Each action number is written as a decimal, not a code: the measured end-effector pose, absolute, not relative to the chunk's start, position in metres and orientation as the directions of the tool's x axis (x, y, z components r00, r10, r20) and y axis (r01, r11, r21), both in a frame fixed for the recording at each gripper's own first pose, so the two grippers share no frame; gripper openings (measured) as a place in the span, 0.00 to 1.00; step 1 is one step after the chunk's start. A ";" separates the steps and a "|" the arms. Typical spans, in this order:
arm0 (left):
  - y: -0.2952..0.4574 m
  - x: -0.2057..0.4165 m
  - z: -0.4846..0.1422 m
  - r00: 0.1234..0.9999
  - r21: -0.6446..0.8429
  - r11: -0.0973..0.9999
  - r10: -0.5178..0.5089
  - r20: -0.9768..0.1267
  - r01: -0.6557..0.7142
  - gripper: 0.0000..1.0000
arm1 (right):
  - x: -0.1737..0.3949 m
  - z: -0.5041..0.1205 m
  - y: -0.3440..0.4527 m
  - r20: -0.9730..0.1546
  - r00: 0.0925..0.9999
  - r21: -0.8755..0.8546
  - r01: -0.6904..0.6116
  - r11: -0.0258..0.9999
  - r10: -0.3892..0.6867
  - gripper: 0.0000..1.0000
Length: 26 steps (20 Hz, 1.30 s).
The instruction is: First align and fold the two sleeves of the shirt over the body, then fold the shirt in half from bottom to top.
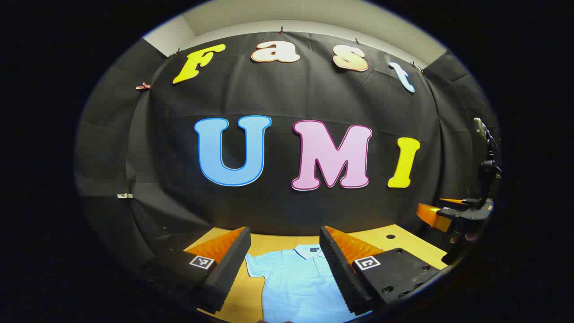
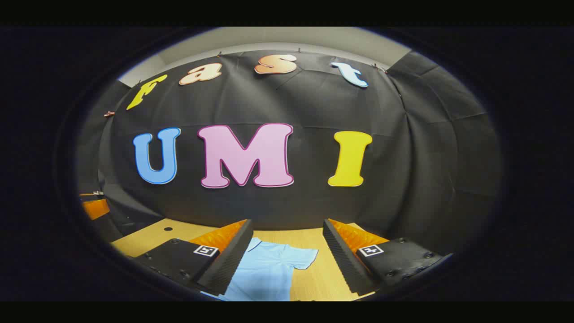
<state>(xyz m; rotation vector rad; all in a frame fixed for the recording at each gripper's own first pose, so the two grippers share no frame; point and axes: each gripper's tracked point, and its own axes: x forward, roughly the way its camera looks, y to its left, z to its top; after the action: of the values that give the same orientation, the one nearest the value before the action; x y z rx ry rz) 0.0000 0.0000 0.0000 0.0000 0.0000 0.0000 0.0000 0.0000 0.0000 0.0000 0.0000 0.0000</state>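
Both claws hang above the counter (image 1: 399, 244) with fingers spread wide, gripping nothing. One light blue shirt (image 1: 296, 282) lies flat beneath them. The left claw (image 1: 284, 264) frames its collar and one sleeve; the right claw (image 2: 287, 258) frames the other sleeve (image 2: 298, 258). The right claw also appears at the left view's far edge.

Polo shirt (image 1: 296, 282): plain light blue, with a thin darker blue line along the collar edge, at 6 o'clock in the left gripper view. Bench (image 1: 399, 244): pale yellow wood grain with small dark round holes. Booth wall cloth (image 1: 287, 98): black. Wall strip above the cloth (image 1: 314, 18), at 12 o'clock: off-white.
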 end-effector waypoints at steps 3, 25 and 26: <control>0.000 0.000 0.000 1.000 -0.003 1.000 0.000 -0.001 -0.001 0.97 | 0.000 -0.002 0.001 -0.003 1.000 -0.002 -0.002 1.000 0.002 0.97; 0.009 0.021 -0.009 1.000 -0.022 1.000 -0.006 -0.020 0.006 0.98 | 0.029 -0.028 -0.023 -0.071 0.997 -0.019 0.031 0.999 -0.033 0.97; 0.009 0.023 -0.009 1.000 -0.031 0.999 -0.009 -0.021 0.009 0.97 | 0.034 -0.030 -0.031 -0.076 0.996 -0.032 0.044 0.999 -0.047 0.97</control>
<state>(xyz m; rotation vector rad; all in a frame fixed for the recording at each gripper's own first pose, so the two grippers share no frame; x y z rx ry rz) 0.0234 0.0088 -0.0091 -0.0308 0.0209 -0.0090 0.0342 -0.0314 -0.0300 -0.0300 0.0770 -0.0454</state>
